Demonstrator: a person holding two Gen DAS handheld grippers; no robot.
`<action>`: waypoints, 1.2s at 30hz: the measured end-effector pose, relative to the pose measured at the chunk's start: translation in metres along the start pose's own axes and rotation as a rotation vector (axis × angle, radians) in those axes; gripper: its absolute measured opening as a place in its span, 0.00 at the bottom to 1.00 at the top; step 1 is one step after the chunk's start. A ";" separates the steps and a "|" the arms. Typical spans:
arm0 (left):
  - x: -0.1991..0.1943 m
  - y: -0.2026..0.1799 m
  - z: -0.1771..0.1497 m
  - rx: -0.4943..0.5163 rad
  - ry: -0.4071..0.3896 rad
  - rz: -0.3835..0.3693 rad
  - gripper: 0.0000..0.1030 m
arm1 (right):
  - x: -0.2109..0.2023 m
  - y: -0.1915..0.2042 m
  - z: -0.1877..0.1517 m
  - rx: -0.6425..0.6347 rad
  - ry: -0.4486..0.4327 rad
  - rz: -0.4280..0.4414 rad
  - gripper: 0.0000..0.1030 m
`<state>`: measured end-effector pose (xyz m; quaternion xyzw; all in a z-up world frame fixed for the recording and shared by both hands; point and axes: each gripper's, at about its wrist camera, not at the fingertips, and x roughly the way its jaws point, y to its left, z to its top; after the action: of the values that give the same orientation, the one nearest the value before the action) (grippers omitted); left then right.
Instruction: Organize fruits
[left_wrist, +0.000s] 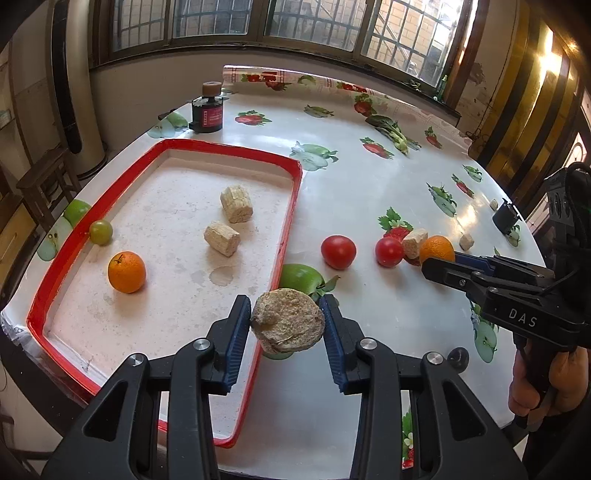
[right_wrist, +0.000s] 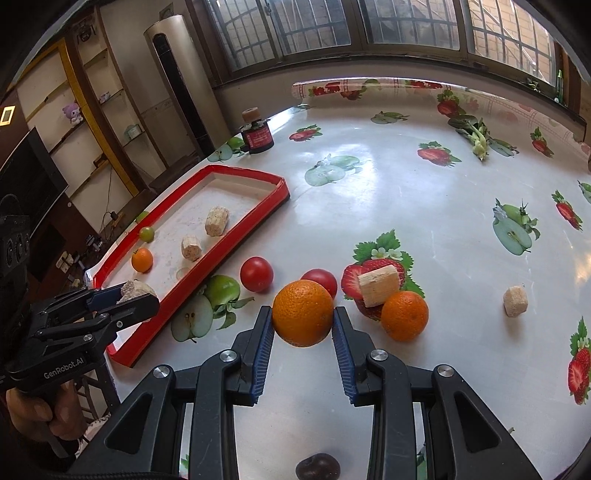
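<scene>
The left tool (left_wrist: 287, 325) clamps a rough, beige-brown crusty lump (left_wrist: 287, 320) between its blue ribbed pads, held above the near right rim of a shallow rectangular tray with a red border (left_wrist: 286, 236). The right tool (right_wrist: 303, 321) grips a round orange (right_wrist: 303, 312) clear of the bench (right_wrist: 369, 206), which wears a glossy white cloth printed with strawberries and apples. A dark round fruit (right_wrist: 317, 467) sits at the near edge, under the right tool.

Just beyond the held orange lie a second orange (right_wrist: 404, 314), a pale cut block (right_wrist: 379, 285) resting against it, and two red tomatoes (right_wrist: 256, 274) near the tray's long side. A small beige chunk (right_wrist: 515, 301) lies apart to the right.

Inside the tray sit a third orange (left_wrist: 126, 271), a small green fruit (left_wrist: 101, 232) against the left rim, and two pale ridged chunks (left_wrist: 222, 238) near the middle, with bare floor between them.

Farther off the cloth is mostly open. A leafy green vegetable (right_wrist: 476, 136) lies near the far right edge, and a squat black jar with a red label (right_wrist: 257, 137) stands past the tray's far end.
</scene>
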<state>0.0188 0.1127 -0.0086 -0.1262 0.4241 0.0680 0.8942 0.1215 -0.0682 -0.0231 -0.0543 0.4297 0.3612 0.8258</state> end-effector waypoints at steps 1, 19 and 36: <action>0.000 0.003 -0.001 -0.006 0.001 0.003 0.35 | 0.002 0.003 0.001 -0.005 0.002 0.003 0.32; -0.009 0.076 -0.007 -0.138 -0.011 0.072 0.35 | 0.040 0.060 0.029 -0.089 0.034 0.076 0.32; -0.007 0.135 -0.012 -0.237 -0.002 0.132 0.35 | 0.084 0.140 0.043 -0.229 0.092 0.171 0.32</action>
<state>-0.0252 0.2384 -0.0334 -0.2027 0.4195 0.1762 0.8671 0.0912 0.0982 -0.0282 -0.1279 0.4259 0.4741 0.7599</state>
